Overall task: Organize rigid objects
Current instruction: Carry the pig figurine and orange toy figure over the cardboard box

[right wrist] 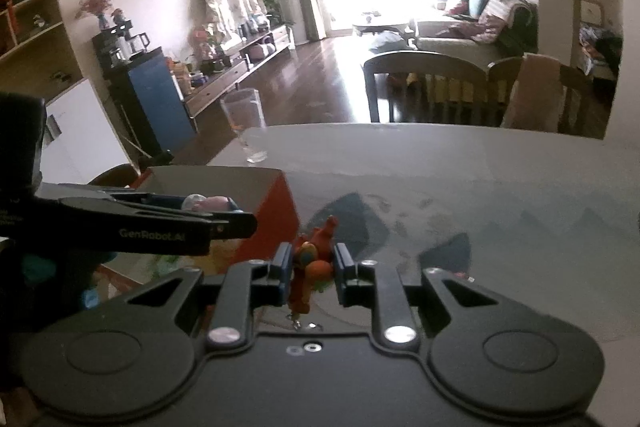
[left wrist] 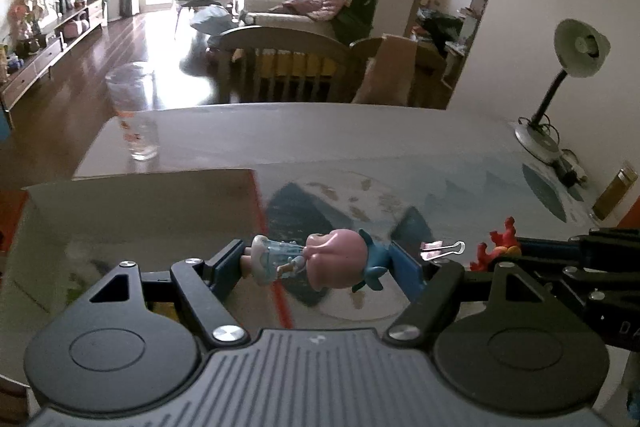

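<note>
Gripped lengthwise, a pink-headed figurine (left wrist: 316, 261) is spanning the left tool (left wrist: 316, 267), whose jaws are spread wide and pressing only its ends, above the desk (left wrist: 320, 131) beside a red-sided box (left wrist: 140, 219). Right tool (right wrist: 308, 265) is pinching an orange-red figurine (right wrist: 314, 259) narrowly. Both tools are crowding together; a bump could probably pop the pink figurine loose, or it may pivot and drop outside the box.

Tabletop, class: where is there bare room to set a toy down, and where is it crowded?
Free: the table stretch between the glass and the chairs, and rightward toward the desk lamp. Crowded: the near left, where the box stands beside both loaded grippers.
</note>
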Action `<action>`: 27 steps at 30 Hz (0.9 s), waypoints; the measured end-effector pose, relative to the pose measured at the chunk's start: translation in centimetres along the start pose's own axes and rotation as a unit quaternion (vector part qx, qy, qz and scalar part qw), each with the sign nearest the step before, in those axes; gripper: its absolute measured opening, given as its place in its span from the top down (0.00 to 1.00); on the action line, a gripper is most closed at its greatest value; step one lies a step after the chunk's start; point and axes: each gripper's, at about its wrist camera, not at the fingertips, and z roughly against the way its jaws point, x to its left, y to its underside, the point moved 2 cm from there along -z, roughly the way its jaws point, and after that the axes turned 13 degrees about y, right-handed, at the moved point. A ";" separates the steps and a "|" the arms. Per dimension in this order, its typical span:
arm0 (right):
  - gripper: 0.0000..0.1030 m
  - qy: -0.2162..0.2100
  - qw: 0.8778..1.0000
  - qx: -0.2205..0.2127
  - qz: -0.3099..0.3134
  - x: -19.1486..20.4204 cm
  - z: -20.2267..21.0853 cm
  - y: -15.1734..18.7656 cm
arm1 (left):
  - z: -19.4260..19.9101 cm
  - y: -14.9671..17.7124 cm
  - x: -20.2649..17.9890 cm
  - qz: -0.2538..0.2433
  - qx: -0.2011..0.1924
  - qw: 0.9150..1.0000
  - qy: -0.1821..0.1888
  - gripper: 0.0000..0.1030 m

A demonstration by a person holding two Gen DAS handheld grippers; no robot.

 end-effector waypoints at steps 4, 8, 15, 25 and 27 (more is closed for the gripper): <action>0.80 -0.006 1.000 -0.002 0.008 2.4 -0.5 -0.5 | 1.8 0.0 2.2 0.005 -0.007 1.000 -0.008 0.24; 0.80 -0.011 1.000 -0.004 0.013 4.6 -1.1 -1.1 | 3.6 0.0 4.8 0.010 -0.015 1.000 -0.020 0.24; 0.80 -0.017 0.999 -0.008 0.034 8.4 -2.1 -2.0 | 6.4 -0.2 9.5 0.017 -0.027 0.998 -0.047 0.24; 0.80 -0.021 0.998 0.002 0.067 13.3 -5.3 -2.3 | 6.6 0.2 15.5 0.028 -0.008 0.997 -0.076 0.24; 0.80 -0.022 0.997 0.007 0.075 14.3 -6.0 -2.0 | 6.2 0.4 16.6 0.032 0.000 0.996 -0.078 0.24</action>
